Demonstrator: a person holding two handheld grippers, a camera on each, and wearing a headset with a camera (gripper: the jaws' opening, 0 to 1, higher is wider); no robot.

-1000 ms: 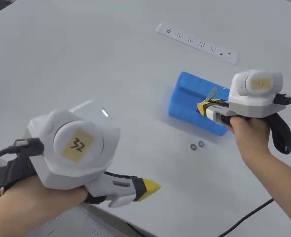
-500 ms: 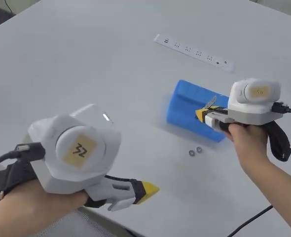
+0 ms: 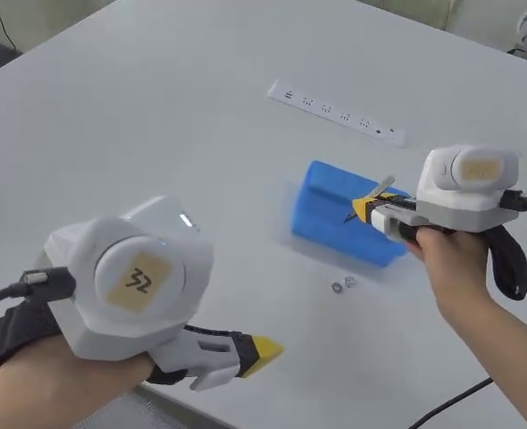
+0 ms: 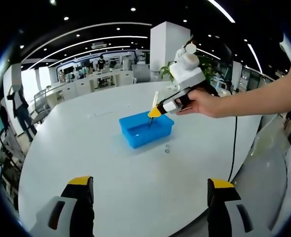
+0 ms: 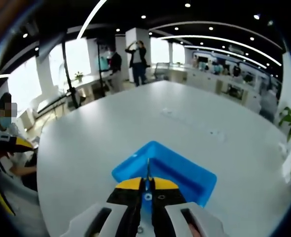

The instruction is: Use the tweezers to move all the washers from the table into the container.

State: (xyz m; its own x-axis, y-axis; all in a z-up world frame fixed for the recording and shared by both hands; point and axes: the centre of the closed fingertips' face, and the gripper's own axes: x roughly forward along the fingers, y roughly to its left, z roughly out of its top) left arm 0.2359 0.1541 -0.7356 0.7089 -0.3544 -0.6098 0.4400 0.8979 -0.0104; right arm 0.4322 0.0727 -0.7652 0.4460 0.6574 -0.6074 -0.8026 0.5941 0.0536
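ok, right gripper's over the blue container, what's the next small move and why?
Probably carry the right gripper off the blue plastic container to the two small metal washers on the white table beside it: its jaws are shut on the thin metal tweezers, tips over the container, and those washers lie outside.

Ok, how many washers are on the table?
2: one washer and a second washer, side by side on the table beside the blue container. Others inside may be hidden.
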